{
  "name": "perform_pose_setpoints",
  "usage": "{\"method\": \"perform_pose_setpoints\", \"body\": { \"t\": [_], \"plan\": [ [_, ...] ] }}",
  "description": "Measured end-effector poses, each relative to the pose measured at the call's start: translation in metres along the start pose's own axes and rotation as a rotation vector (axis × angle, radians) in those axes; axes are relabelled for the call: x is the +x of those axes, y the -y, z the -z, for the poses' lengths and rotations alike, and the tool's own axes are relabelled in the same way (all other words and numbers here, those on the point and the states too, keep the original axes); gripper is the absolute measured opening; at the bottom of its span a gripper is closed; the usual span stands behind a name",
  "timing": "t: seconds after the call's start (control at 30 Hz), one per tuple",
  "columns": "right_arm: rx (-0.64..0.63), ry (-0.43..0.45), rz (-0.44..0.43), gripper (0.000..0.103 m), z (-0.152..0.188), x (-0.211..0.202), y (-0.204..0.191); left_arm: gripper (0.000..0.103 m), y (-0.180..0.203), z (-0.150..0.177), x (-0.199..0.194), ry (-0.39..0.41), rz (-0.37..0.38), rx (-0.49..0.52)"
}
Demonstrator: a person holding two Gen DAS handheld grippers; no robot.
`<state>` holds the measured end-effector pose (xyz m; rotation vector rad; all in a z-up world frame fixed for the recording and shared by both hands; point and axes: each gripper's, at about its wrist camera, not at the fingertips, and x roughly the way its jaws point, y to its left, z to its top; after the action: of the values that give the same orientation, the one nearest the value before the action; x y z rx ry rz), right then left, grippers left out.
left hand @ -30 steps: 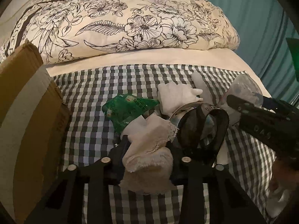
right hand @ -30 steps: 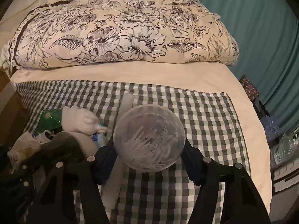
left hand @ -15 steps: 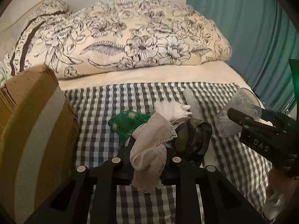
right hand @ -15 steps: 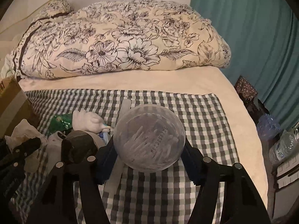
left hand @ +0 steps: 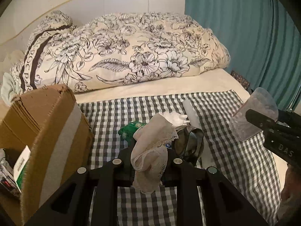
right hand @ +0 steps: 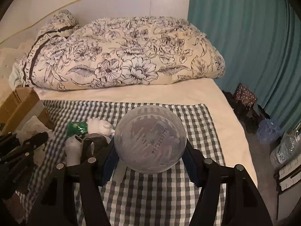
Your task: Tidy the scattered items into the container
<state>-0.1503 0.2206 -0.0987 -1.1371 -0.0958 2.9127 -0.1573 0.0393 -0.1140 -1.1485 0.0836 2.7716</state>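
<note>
My left gripper (left hand: 149, 157) is shut on a cream lace-edged cloth (left hand: 150, 150) and holds it above the checked blanket (left hand: 225, 160). The cardboard box (left hand: 47, 131) stands at its left, open, with packets inside. My right gripper (right hand: 150, 150) is shut on a clear round tub of cotton swabs (right hand: 150, 139), also in the left wrist view (left hand: 252, 114). On the blanket lie a green packet (left hand: 129, 130), a white glove (left hand: 173, 118), dark sunglasses (left hand: 190, 145) and a white tube (left hand: 190, 111).
A floral duvet (left hand: 122, 56) is piled at the head of the bed. A teal curtain (right hand: 254, 47) hangs at the right. Bags and water bottles (right hand: 286, 150) stand on the floor right of the bed.
Both grippers have risen and pulled back from the blanket with their loads. The box now shows more fully at the left gripper's left.
</note>
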Motion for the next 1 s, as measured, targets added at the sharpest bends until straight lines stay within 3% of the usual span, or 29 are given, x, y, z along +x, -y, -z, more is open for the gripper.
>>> {"method": "perform_pose_setpoints", "body": {
  "t": [1.0],
  "plan": [
    [-0.007,0.189,-0.031,0.063,-0.008,-0.138,-0.016,0.020,0.001,-0.017,-0.134,0.214,-0.051,0.032]
  ]
}}
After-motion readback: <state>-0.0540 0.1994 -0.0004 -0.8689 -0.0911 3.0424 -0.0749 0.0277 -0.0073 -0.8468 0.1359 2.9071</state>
